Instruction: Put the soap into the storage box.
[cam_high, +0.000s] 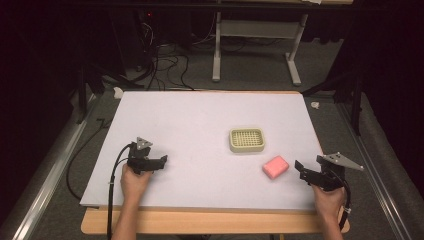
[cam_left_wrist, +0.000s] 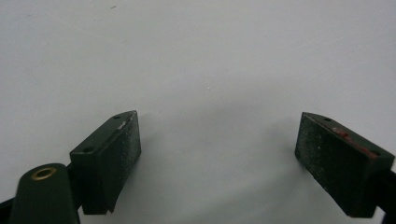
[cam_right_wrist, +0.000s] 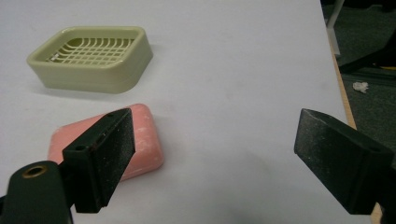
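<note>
Both grippers' fingers spread, empty; pink soap (cam_right_wrist: 140, 140) partly behind right gripper (cam_right_wrist: 212, 154) finger; left gripper (cam_left_wrist: 217, 156) over bare table.

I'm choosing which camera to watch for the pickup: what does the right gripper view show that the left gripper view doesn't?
Right gripper view: the pink soap bar lying flat near the open right gripper, apart from the empty pale green soap dish, plus the table edge and floor. Left gripper view: the open left gripper over bare surface. Both share the white tabletop.
</note>
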